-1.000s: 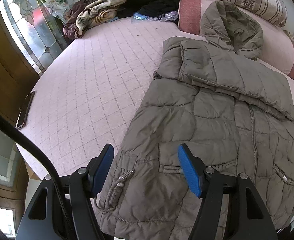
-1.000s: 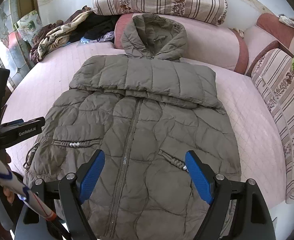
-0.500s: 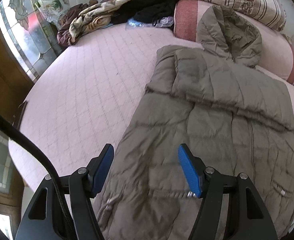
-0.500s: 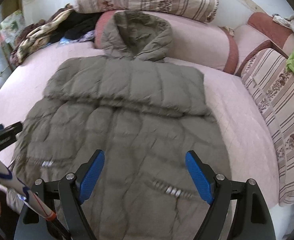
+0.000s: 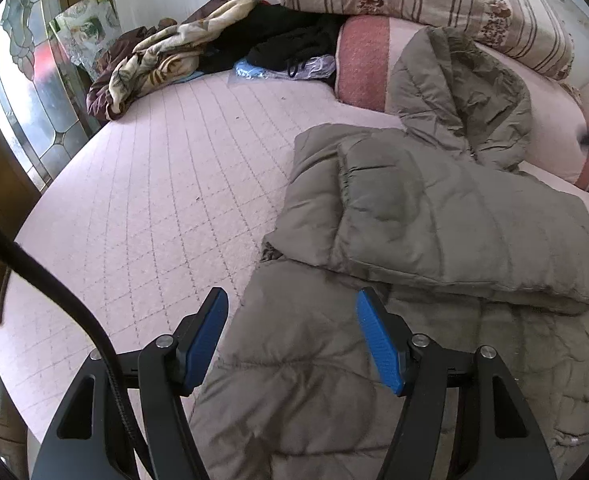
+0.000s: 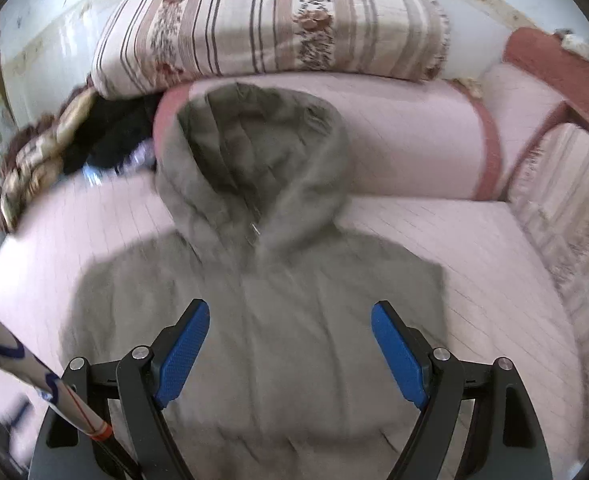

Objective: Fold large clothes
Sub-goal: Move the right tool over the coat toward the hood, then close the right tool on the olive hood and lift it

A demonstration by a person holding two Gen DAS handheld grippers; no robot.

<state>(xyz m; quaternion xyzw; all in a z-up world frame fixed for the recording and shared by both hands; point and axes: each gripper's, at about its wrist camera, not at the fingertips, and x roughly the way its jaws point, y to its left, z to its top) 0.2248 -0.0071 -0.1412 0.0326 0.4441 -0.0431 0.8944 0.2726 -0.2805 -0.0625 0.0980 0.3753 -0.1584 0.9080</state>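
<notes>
An olive-grey hooded puffer jacket (image 5: 434,216) lies front up on the pink quilted bed, sleeves folded across its chest, hood (image 5: 466,92) resting against the bolster. My left gripper (image 5: 292,340) is open and empty, above the jacket's left side below the folded sleeve. In the blurred right wrist view the jacket (image 6: 262,320) fills the middle and its hood (image 6: 254,152) lies ahead. My right gripper (image 6: 290,348) is open and empty above the jacket's chest.
The pink bed (image 5: 154,208) extends left of the jacket. A heap of clothes (image 5: 198,56) lies at the far left corner. A striped pillow (image 6: 270,20) sits on a pink bolster (image 6: 414,132). A stained-glass window (image 5: 26,92) borders the left.
Both grippers have moved forward from the jacket's hem toward the chest and hood. The right one moved farther. Both stayed open and empty.
</notes>
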